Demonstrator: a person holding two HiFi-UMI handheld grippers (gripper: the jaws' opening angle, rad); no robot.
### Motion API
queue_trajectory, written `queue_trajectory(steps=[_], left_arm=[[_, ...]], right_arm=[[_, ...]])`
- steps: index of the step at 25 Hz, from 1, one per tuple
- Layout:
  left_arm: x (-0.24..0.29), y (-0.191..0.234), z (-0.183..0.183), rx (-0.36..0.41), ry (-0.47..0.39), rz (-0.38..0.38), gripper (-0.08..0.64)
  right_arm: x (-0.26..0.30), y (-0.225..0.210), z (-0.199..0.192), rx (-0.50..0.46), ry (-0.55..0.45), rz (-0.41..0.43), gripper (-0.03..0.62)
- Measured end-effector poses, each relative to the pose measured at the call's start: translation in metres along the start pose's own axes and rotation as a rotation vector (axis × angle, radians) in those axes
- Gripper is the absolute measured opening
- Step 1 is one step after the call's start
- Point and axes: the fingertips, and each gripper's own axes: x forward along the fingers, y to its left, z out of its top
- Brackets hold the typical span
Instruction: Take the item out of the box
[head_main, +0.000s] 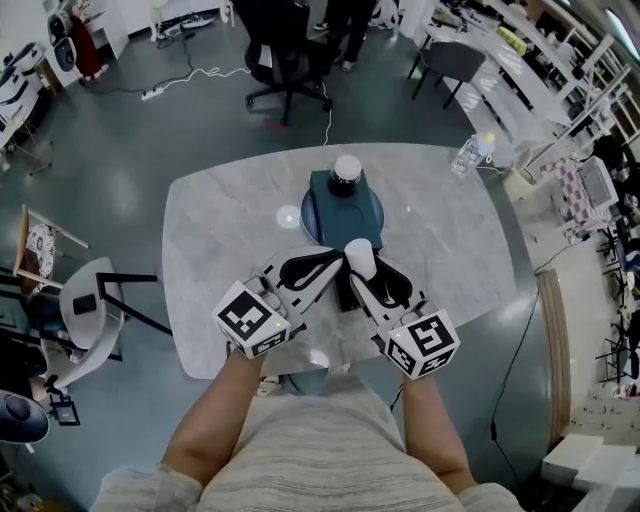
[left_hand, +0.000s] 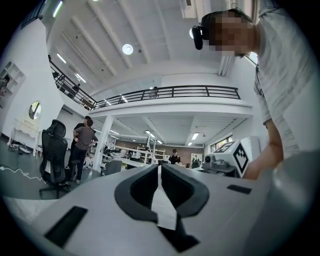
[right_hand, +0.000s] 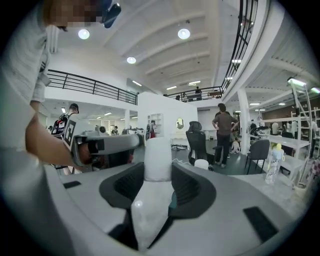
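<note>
Item (head_main: 360, 257), a white cylinder, is gripped between the jaws of the right hand-held gripper (right_hand: 158, 169). It is held outside the box (head_main: 340, 212), just at the near edge, over the counter (head_main: 220, 230). Removal is judged essentially done; setting down and release are left. The left hand-held gripper (left_hand: 159, 170) is clenched on nothing, tips just beside the item. A second white cylinder (head_main: 346, 172) is noted at the box's far end; in or on it cannot be told. Box interior is not made out; the item's lower end is hidden by the jaws
</note>
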Motion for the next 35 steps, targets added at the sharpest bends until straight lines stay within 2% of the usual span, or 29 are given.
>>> queue_trajectory(steps=[10,35], left_arm=[[-0.004,-0.005,-0.002,0.002,0.001,-0.018,0.034],[0.001,-0.010,-0.005,-0.020,0.010,-0.040,0.034]], right_arm=[[-0.016,0.000,0.028,-0.053,-0.102,-0.022,0.190],[-0.020,-0.007,0.025,-0.065,-0.072,-0.054,0.187]])
